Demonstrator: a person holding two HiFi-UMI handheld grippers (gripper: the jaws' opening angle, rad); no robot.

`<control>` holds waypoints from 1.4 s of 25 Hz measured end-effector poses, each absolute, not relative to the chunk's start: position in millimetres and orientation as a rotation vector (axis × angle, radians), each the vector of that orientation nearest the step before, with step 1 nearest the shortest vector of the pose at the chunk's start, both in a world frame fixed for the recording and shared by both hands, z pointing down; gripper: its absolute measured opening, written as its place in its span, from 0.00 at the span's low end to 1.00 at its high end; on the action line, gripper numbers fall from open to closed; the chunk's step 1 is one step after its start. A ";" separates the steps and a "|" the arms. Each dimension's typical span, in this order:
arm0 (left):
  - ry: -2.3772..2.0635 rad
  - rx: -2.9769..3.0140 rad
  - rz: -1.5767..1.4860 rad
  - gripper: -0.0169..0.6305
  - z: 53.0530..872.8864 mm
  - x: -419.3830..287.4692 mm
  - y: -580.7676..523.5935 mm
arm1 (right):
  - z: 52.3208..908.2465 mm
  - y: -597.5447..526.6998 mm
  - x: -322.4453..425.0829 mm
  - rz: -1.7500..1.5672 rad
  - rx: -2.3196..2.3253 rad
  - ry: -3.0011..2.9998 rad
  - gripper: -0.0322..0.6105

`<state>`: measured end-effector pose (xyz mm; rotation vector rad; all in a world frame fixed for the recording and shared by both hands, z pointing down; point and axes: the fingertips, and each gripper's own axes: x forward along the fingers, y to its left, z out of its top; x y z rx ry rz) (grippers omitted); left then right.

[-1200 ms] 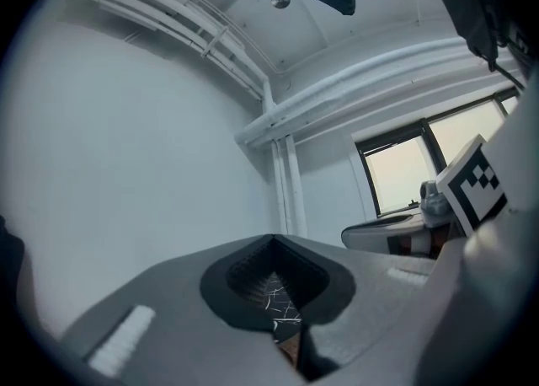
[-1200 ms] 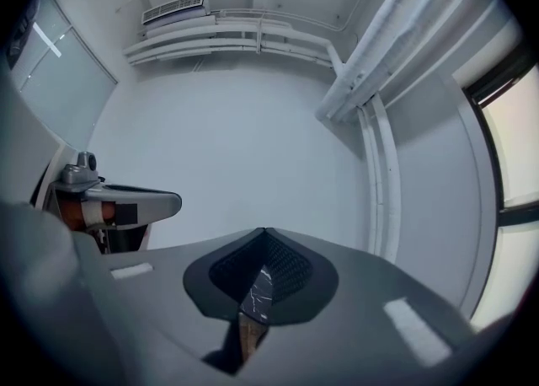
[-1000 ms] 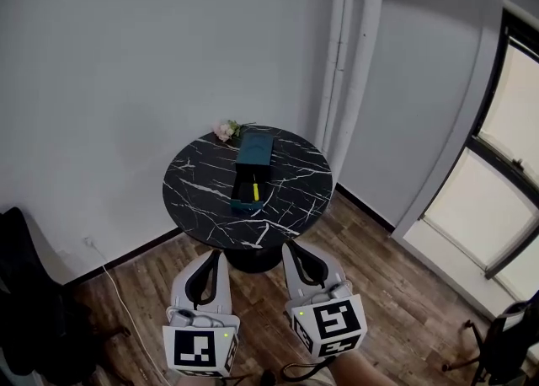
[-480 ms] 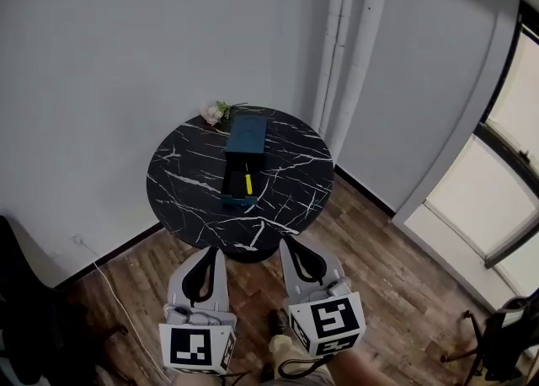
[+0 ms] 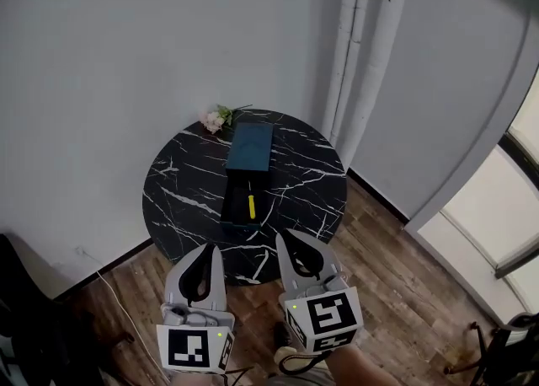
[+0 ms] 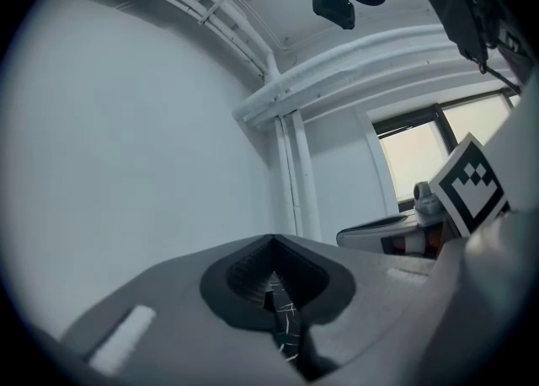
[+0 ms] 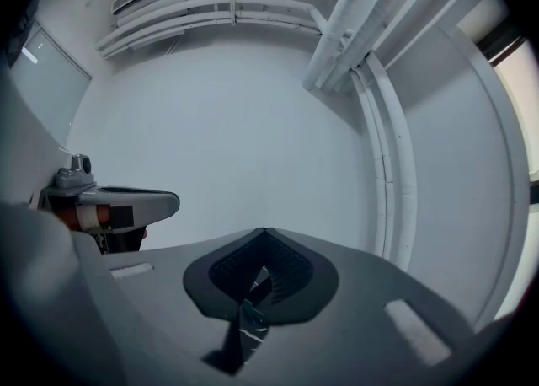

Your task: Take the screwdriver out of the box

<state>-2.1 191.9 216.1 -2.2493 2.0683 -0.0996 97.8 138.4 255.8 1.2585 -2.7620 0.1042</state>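
A long teal box (image 5: 251, 148) lies on the round black marble table (image 5: 185, 184). Its drawer part is pulled out toward me, and a yellow-handled screwdriver (image 5: 250, 205) lies inside it. My left gripper (image 5: 205, 249) and right gripper (image 5: 291, 238) hover side by side at the table's near edge, short of the box. Both are shut with nothing in them. In the left gripper view the left gripper (image 6: 271, 240) shows closed tips with a sliver of the table below. The right gripper (image 7: 264, 231) looks the same in its own view.
A small bunch of pink flowers (image 5: 213, 118) lies at the table's far edge. White pipes (image 5: 362, 47) run up the wall behind. A white cable (image 5: 118, 304) trails over the wooden floor at the left, next to a dark chair (image 5: 25, 325).
Both grippers have come forward toward the table, which now looks nearer; their tips now overlap its near edge. The box and screwdriver have not moved.
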 end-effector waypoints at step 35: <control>2.047 -2.359 -0.073 0.03 255.3 -94.1 -16.6 | 345.4 -59.3 -13.5 0.283 1.176 -2.587 0.09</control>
